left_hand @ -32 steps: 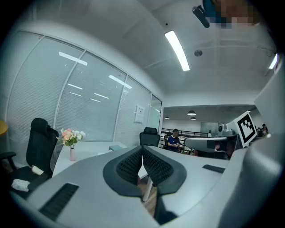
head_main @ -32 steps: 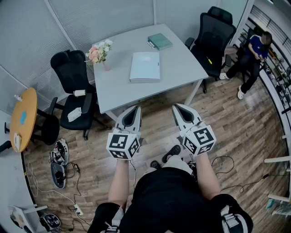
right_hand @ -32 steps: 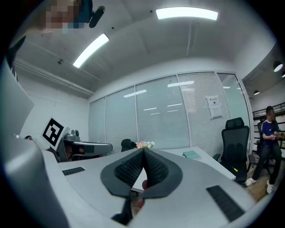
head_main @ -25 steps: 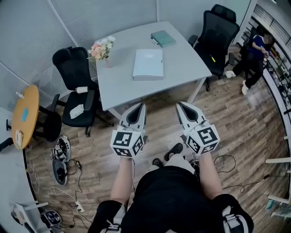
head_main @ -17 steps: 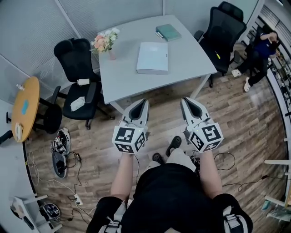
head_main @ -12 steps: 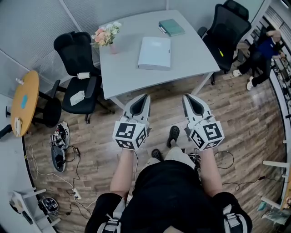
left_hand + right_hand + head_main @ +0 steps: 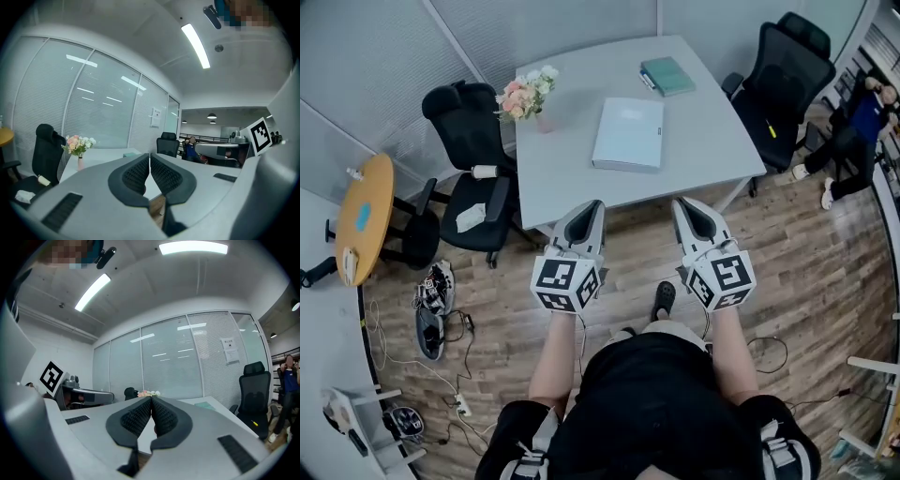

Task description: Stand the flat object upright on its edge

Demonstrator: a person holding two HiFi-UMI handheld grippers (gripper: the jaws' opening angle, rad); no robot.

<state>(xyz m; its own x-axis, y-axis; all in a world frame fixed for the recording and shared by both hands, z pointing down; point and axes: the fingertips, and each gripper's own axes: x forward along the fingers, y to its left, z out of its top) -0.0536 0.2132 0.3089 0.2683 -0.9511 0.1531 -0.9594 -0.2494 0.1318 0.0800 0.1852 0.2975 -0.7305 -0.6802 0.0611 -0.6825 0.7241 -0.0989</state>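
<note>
A large pale blue flat book [image 7: 629,133] lies flat in the middle of the grey table [image 7: 562,178]. A smaller teal book [image 7: 667,76] lies flat near the table's far right corner. My left gripper [image 7: 592,207] and right gripper [image 7: 682,205] hover side by side over the wooden floor, just short of the table's near edge. Both are shut with nothing between the jaws. In the left gripper view the shut left gripper [image 7: 149,155] points at the table; the right gripper view shows the right gripper [image 7: 151,400] the same way.
A pink vase of flowers [image 7: 528,96] stands at the table's far left corner. Black office chairs stand left [image 7: 473,159] and right [image 7: 787,80] of the table. A person [image 7: 862,117] sits at the far right. A round wooden table [image 7: 361,217], shoes [image 7: 431,307] and cables lie at the left.
The view has drifted so the table sits a little nearer and more to the right. Both grippers stay shut, side by side, closer to the table's near edge.
</note>
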